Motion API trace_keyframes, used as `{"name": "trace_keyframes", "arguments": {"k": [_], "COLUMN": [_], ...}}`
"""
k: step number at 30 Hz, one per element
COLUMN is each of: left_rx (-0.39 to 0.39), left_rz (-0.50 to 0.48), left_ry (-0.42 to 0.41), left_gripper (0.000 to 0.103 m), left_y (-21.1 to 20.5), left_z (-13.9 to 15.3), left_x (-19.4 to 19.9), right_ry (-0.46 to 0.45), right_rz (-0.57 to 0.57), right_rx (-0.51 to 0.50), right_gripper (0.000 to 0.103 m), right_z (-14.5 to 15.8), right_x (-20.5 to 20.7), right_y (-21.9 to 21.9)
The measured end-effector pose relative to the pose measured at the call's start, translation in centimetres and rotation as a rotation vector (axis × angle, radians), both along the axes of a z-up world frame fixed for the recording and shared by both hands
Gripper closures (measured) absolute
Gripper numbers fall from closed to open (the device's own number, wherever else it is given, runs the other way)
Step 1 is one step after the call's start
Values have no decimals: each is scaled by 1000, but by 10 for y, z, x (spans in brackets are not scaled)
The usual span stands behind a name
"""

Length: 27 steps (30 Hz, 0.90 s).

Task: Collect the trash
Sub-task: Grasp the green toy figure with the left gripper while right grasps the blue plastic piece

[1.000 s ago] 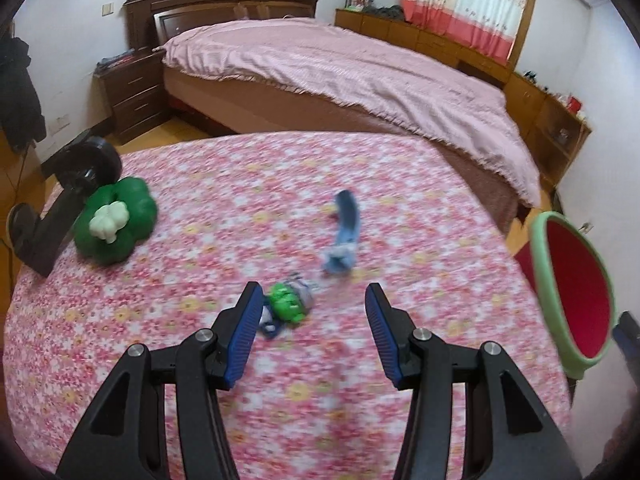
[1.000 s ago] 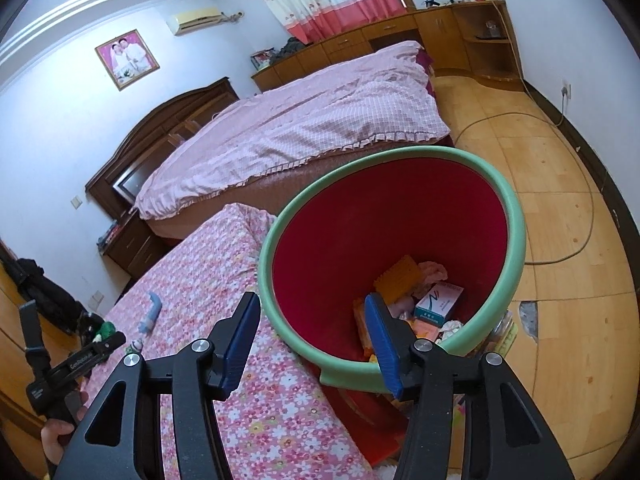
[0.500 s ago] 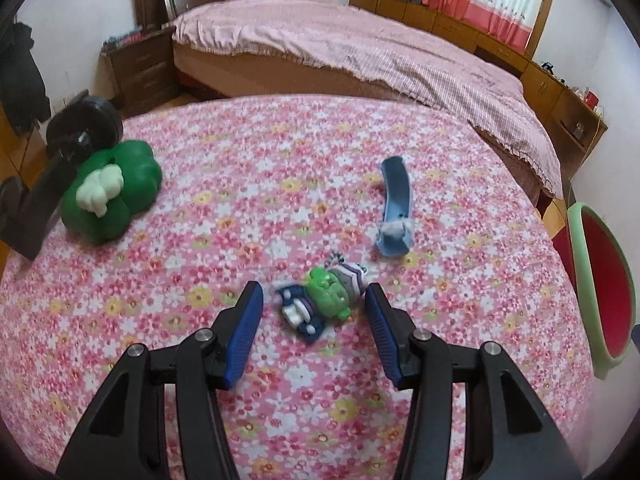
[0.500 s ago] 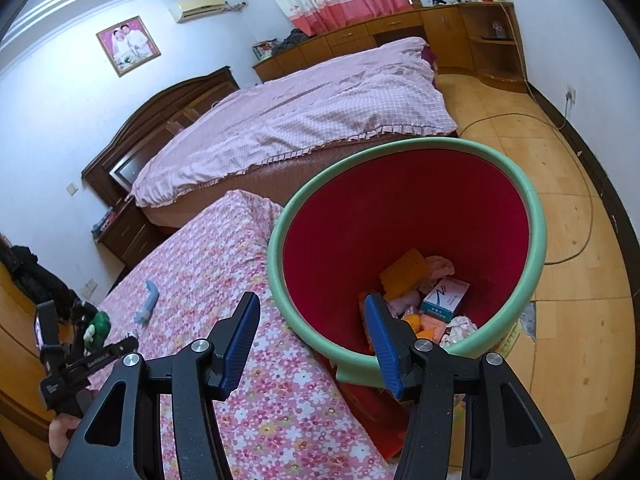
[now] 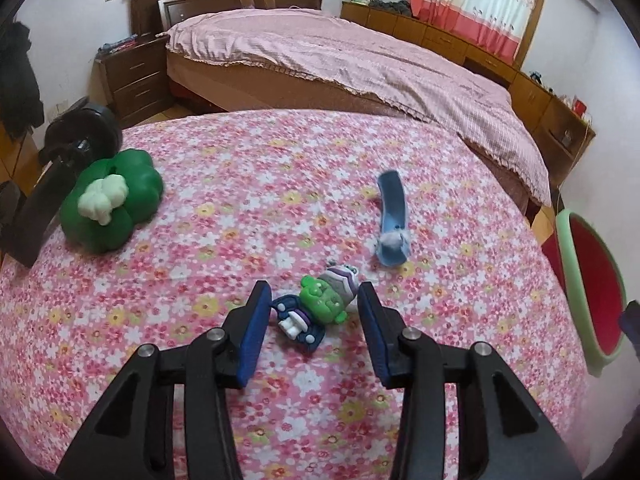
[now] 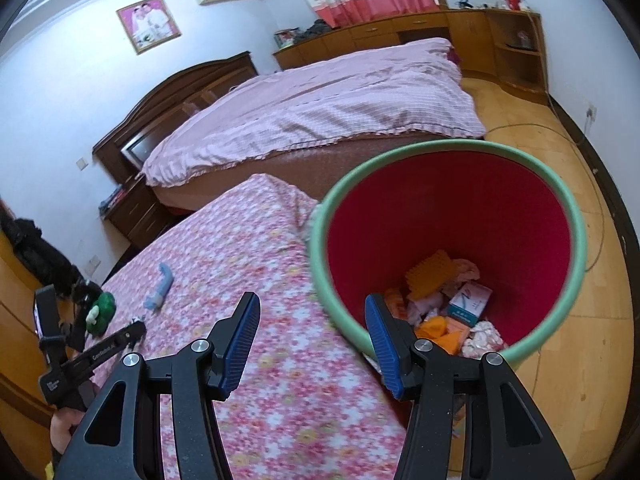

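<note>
Left gripper (image 5: pixel 312 300) held wide open, down low over the flowered cloth (image 5: pixel 240 216), closer than a second before. Now had the little green toy (image 5: pixel 320 304) between its blue pads, not pinched. Blue scrap (image 5: pixel 394 216) lay just beyond, green pepper (image 5: pixel 110 204) far left.

Right gripper (image 6: pixel 312 320) also held wide open, gripping nothing, over the edge of the trash bin (image 6: pixel 576 240). Had slid sideways, with more cloth showing than before.
</note>
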<state>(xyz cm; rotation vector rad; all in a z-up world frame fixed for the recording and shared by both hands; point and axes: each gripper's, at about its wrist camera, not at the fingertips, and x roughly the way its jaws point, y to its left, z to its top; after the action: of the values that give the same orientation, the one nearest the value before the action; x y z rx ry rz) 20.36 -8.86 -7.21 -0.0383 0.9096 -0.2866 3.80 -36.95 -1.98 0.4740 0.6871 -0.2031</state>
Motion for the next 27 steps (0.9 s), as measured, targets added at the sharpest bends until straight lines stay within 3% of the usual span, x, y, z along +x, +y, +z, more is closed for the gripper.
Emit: {"name": "trace_keyframes", "arguments": {"k": [10, 16, 27], "left_rx": [-36, -81, -136], "left_rz": [133, 233, 302], "left_ry": [-46, -66, -74], "left_gripper": [58, 58, 58], "left_y": [53, 86, 115], "left_z": [24, 21, 18], "left_x": [7, 11, 10], "right_ry": [-3, 5, 55], "right_rz": [145, 221, 335], "right_rx": [-34, -48, -54], "right_gripper": [47, 47, 47], "right_z": [6, 2, -22], "right_x": [42, 71, 129], "right_y": [54, 91, 150]}}
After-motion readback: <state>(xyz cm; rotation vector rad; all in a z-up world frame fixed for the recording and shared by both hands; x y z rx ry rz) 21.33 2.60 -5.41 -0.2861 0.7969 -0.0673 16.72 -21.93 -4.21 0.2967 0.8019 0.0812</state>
